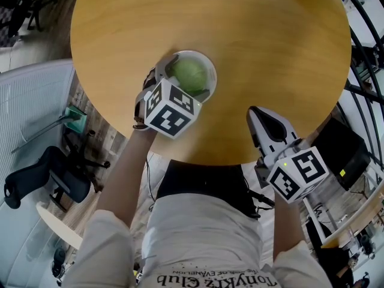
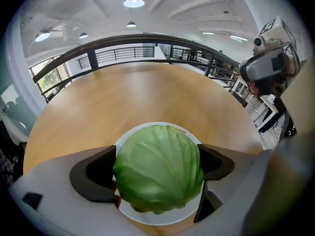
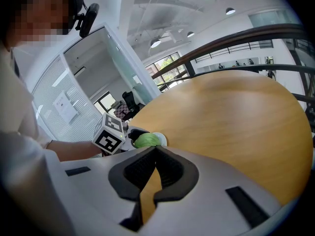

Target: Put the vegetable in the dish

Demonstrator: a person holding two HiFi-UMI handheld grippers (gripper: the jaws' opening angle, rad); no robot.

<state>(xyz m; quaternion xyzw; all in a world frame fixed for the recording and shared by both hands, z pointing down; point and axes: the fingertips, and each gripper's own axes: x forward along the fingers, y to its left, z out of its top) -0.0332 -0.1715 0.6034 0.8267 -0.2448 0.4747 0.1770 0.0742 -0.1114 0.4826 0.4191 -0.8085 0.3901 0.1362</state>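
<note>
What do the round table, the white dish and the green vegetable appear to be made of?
The table looks like wood or wood-look laminate with a satin finish: warm grain streaks and a faint sheen. The dish is probably glazed ceramic or melamine: plain white with a smooth rim, and I cannot tell which. The cabbage has veined, slightly waxy green leaves; it may be real or a plastic replica.

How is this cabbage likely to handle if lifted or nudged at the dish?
The cabbage is round, so a nudge would probably roll it; the rim of the white dish might check that. Its smooth leaves look slippery, though the left claw grips its widest part. No denting shows at the jaws, so it is likely firm.
</note>
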